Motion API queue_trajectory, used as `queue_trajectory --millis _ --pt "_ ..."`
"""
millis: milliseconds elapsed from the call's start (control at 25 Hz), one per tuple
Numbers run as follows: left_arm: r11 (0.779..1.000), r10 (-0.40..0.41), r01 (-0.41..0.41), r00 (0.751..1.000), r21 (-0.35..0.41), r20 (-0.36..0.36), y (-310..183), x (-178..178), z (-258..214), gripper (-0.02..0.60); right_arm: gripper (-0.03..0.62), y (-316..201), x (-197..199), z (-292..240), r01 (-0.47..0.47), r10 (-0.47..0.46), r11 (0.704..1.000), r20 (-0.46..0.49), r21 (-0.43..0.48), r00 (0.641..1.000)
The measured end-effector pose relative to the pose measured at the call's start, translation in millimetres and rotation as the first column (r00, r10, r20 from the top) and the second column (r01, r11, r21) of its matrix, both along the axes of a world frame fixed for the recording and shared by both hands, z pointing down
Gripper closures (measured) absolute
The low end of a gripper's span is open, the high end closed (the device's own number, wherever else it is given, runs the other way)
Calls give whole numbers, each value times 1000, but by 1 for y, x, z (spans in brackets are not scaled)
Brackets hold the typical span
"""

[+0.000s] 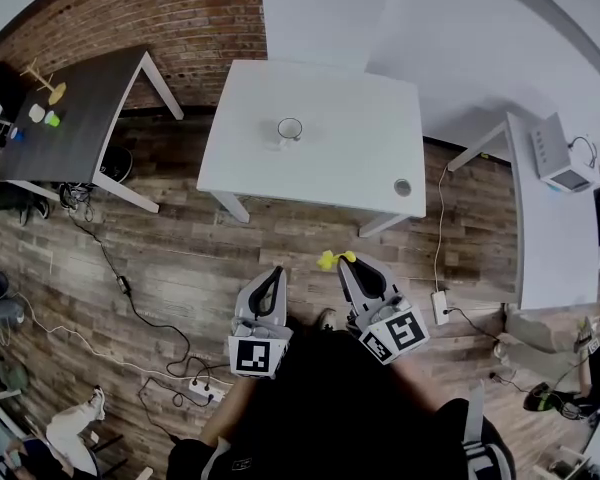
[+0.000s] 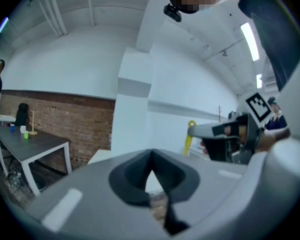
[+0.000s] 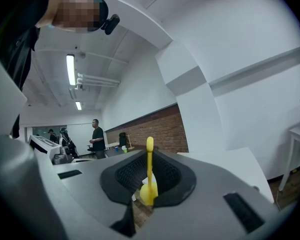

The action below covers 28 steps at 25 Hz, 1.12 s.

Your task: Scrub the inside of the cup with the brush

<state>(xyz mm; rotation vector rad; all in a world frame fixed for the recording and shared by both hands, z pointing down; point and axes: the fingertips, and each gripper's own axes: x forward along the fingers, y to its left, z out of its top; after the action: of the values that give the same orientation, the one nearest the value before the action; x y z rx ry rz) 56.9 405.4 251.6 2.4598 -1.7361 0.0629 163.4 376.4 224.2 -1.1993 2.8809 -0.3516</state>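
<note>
A clear glass cup [image 1: 290, 129] stands near the middle of the white table [image 1: 350, 158]. Both grippers hang over the wooden floor, well short of the table's near edge. My right gripper [image 1: 347, 260] is shut on a yellow brush [image 1: 328, 260], whose head sticks out to the left of its tips. In the right gripper view the brush [image 3: 149, 176] stands upright between the jaws of the right gripper [image 3: 149, 186]. My left gripper [image 1: 273, 271] is shut with nothing in it; its jaws [image 2: 151, 171] meet in the left gripper view, where the brush [image 2: 189, 135] shows at right.
A dark table [image 1: 80, 118] with small items stands at the left, a white desk [image 1: 555, 238] with a grey device [image 1: 563, 158] at the right. Cables and a power strip [image 1: 195, 392] lie on the floor. A small round object [image 1: 402, 187] sits at the white table's near right corner.
</note>
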Motion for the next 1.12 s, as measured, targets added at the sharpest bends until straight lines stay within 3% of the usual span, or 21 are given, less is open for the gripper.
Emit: queue_trajectory --millis 520,800,1120 --pt "998 66 -66 998 -7 -12 -20 -46 16 580 564 -18 -41 1 -92 92 996 -26 14 995" --pt "997 75 -76 997 -34 -17 -46 -42 29 578 565 -43 -46 9 -82 82 997 -25 -2 996" --pt "996 60 -59 998 -60 13 -114 -32 43 578 565 -116 -34 23 -48 48 999 -10 -16 999"
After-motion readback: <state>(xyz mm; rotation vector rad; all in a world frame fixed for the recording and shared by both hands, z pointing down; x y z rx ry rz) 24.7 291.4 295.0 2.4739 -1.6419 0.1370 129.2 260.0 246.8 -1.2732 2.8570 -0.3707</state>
